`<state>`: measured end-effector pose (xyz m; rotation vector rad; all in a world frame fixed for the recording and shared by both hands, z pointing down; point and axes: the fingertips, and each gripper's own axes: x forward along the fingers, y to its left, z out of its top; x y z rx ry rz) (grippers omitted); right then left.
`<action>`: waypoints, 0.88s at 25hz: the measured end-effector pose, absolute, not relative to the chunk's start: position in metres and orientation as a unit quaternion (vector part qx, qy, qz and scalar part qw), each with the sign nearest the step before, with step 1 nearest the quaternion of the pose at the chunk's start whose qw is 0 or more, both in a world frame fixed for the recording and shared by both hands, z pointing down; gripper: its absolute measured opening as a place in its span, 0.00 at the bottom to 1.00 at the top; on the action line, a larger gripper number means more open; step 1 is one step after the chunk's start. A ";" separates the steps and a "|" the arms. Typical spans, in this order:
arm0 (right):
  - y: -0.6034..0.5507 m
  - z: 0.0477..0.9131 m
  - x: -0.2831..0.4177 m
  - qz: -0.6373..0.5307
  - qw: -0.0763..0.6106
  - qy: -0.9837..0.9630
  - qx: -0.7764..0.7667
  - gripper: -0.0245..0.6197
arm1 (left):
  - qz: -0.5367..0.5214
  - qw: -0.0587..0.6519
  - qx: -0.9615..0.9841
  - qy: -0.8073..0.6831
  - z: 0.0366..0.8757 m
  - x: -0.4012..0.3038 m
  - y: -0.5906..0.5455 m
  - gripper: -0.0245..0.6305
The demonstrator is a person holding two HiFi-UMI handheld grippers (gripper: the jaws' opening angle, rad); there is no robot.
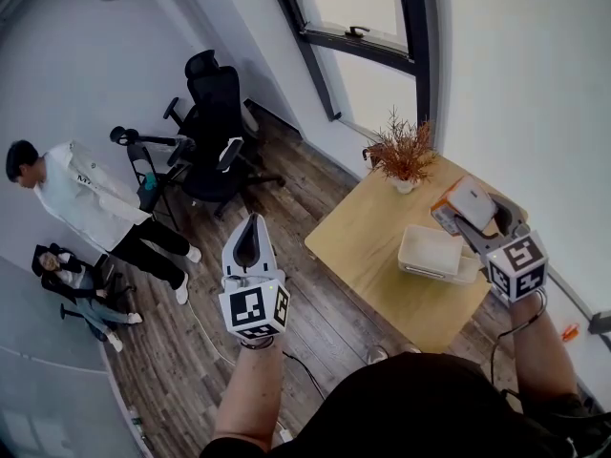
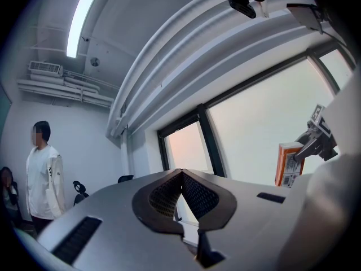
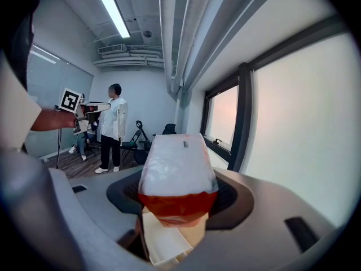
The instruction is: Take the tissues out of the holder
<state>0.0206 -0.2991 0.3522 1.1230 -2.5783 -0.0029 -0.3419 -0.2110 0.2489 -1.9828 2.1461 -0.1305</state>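
On the left a person in a white jacket and dark trousers [image 1: 69,194] stands on the dark wood-plank floor [image 1: 315,322]. A second, seated person [image 1: 74,284] is just beside them. Further in, a black high-backed office chair [image 1: 215,113] sits near the wall.

The left gripper [image 1: 252,222] is held up over the floor, well apart from the table. Its two jaws meet at the tips, with nothing between them.

To the right of it is the light wooden square table [image 1: 363,246]. A dried orange-brown plant in a small white pot [image 1: 405,156] stands at the table's far corner. The white rectangular plastic tissue holder [image 1: 420,256] lies near the table's right edge.

Furthest right, the right gripper [image 1: 474,219] is raised above the holder. Its jaws stand fairly wide and are clamped on the sides of the soft pack of tissues in white and orange plastic wrap [image 1: 468,198]. The pack hangs in the air between the jaws, out of the holder and touching neither it nor the table.
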 end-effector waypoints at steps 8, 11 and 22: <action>-0.299 0.346 0.019 -0.007 0.157 -0.906 0.392 0.47 | -0.044 0.123 -0.680 0.722 0.240 -0.333 -0.214 0.04; -0.299 0.346 0.019 -0.009 0.159 -0.906 0.393 0.47 | -0.045 0.124 -0.679 0.722 0.237 -0.334 -0.213 0.04; -0.297 0.342 0.015 -0.008 0.155 -0.907 0.391 0.47 | -0.051 0.121 -0.682 0.719 0.241 -0.332 -0.214 0.04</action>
